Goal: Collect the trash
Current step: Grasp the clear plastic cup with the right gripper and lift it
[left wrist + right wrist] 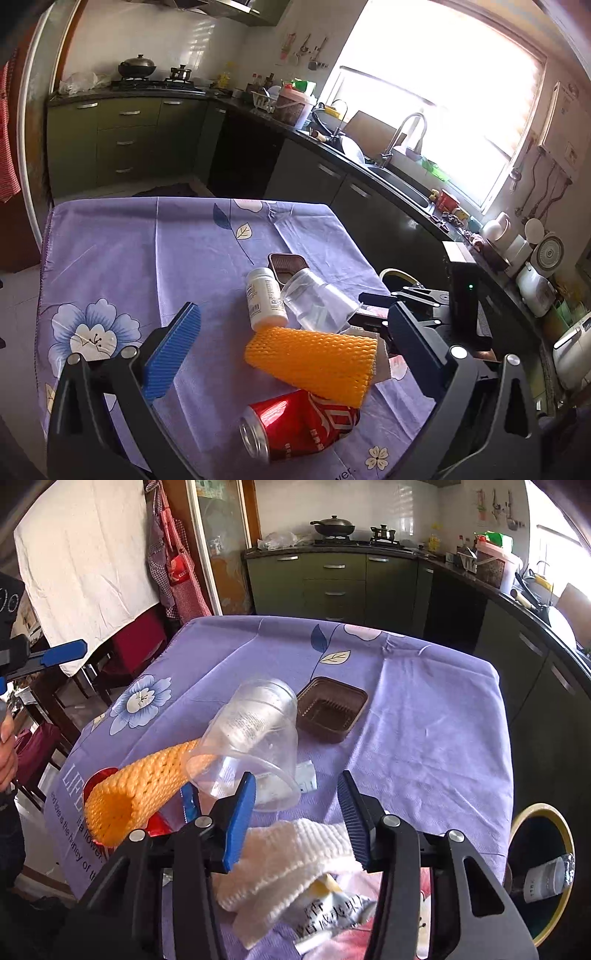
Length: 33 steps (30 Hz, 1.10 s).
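**Both claws over the trash pile on the bench**

Left wrist view first: we see the left claw spread wide, nothing pressed between its blue pads. Our landmark is the orange foam net, lying on the purple flowered cloth of the bench. Touching its near side is a red can on its side. Just beyond the net lie a white pill bottle and a clear plastic cup, side by side. Further back from the net sits a brown tray. To the right of the net the right claw comes in, its state hard to read from here.

Over to the right wrist view: we find the right claw part open, pads touching nothing. Under it, right of the orange foam net, lies a white foam net on a crumpled wrapper. The clear plastic cup overlaps the net's far end, the brown tray beyond. Off the bench edge, far right of the net, stands a yellow-rimmed bin with a bottle inside.
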Each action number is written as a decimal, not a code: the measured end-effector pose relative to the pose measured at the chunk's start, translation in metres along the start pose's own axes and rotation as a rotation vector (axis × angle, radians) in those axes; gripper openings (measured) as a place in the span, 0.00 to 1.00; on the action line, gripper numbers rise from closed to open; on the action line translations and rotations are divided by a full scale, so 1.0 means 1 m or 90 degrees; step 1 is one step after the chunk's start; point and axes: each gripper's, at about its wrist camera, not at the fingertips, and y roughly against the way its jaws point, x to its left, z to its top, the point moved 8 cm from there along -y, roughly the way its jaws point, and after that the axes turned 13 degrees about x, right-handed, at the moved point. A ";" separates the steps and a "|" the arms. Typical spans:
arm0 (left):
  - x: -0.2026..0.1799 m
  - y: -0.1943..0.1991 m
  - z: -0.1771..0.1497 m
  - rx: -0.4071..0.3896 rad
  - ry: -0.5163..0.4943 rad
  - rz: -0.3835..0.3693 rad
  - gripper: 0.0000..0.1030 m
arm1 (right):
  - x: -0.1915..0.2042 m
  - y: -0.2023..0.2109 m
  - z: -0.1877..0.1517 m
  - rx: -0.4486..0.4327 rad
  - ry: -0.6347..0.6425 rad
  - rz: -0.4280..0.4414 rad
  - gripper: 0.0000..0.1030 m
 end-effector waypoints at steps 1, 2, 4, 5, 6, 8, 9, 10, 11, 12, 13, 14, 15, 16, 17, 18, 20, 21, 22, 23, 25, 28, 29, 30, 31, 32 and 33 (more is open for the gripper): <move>-0.001 0.001 -0.002 -0.004 -0.001 0.001 0.93 | 0.002 -0.004 0.003 0.000 0.002 0.000 0.41; -0.003 0.002 -0.004 -0.006 -0.003 0.001 0.93 | 0.004 -0.007 0.006 0.001 0.002 0.001 0.38; -0.007 0.002 -0.009 -0.010 -0.010 0.002 0.93 | 0.003 -0.011 0.010 -0.001 -0.002 0.000 0.33; -0.009 0.001 -0.010 -0.010 -0.015 0.003 0.93 | 0.003 -0.011 0.011 -0.004 -0.003 -0.002 0.24; -0.011 0.001 -0.012 -0.010 -0.019 0.005 0.93 | 0.003 -0.010 0.011 -0.009 -0.003 -0.009 0.10; -0.016 0.000 -0.013 -0.010 -0.024 0.005 0.93 | 0.000 -0.004 0.013 -0.024 -0.009 -0.016 0.06; -0.017 0.000 -0.014 -0.010 -0.026 0.004 0.93 | 0.000 -0.001 0.013 -0.029 -0.014 -0.012 0.06; -0.017 0.000 -0.014 -0.010 -0.026 0.002 0.93 | -0.002 0.003 0.013 -0.034 -0.018 -0.009 0.06; -0.018 0.001 -0.014 -0.011 -0.026 -0.003 0.93 | -0.003 0.007 0.014 -0.040 -0.023 -0.008 0.05; -0.018 0.002 -0.014 -0.013 -0.025 -0.005 0.93 | -0.005 0.011 0.013 -0.045 -0.027 -0.005 0.05; -0.019 0.003 -0.013 -0.016 -0.023 -0.006 0.93 | -0.006 0.015 0.013 -0.048 -0.032 0.001 0.06; -0.019 0.004 -0.013 -0.019 -0.022 -0.007 0.93 | -0.008 0.019 0.012 -0.050 -0.037 0.008 0.05; -0.019 0.005 -0.012 -0.020 -0.020 -0.009 0.93 | -0.010 0.023 0.011 -0.055 -0.044 0.015 0.05; -0.019 0.005 -0.013 -0.019 -0.019 -0.012 0.93 | -0.012 0.028 0.010 -0.059 -0.051 0.022 0.05; -0.020 0.005 -0.013 -0.018 -0.020 -0.014 0.93 | -0.015 0.034 0.008 -0.064 -0.057 0.028 0.05; -0.021 0.005 -0.014 -0.017 -0.021 -0.013 0.93 | -0.018 0.040 0.006 -0.069 -0.066 0.034 0.05; -0.023 0.004 -0.015 -0.014 -0.026 -0.010 0.93 | -0.028 0.052 0.000 -0.080 -0.089 0.044 0.06; -0.024 0.003 -0.015 -0.012 -0.029 -0.010 0.93 | -0.036 0.058 -0.005 -0.086 -0.103 0.043 0.06; -0.026 0.003 -0.016 -0.010 -0.033 -0.009 0.93 | -0.045 0.066 -0.010 -0.094 -0.119 0.038 0.06; -0.028 0.004 -0.015 -0.010 -0.037 -0.008 0.93 | -0.054 0.073 -0.016 -0.101 -0.134 0.031 0.06; -0.032 0.004 -0.015 -0.011 -0.045 -0.009 0.93 | -0.077 0.090 -0.031 -0.116 -0.172 0.013 0.06; -0.038 0.004 -0.016 -0.012 -0.053 -0.008 0.93 | -0.120 0.112 -0.059 -0.131 -0.243 -0.032 0.06; -0.039 0.004 -0.016 -0.011 -0.055 -0.009 0.93 | -0.136 0.118 -0.069 -0.133 -0.269 -0.047 0.06; -0.041 0.003 -0.016 -0.010 -0.057 -0.009 0.93 | -0.153 0.122 -0.081 -0.131 -0.298 -0.067 0.06; -0.042 0.002 -0.016 -0.009 -0.059 -0.009 0.93 | -0.170 0.124 -0.091 -0.127 -0.325 -0.086 0.06; -0.043 0.001 -0.017 -0.009 -0.060 -0.009 0.93 | -0.187 0.126 -0.103 -0.121 -0.350 -0.107 0.06; -0.045 0.001 -0.017 -0.007 -0.061 -0.009 0.93 | -0.202 0.125 -0.114 -0.113 -0.372 -0.124 0.06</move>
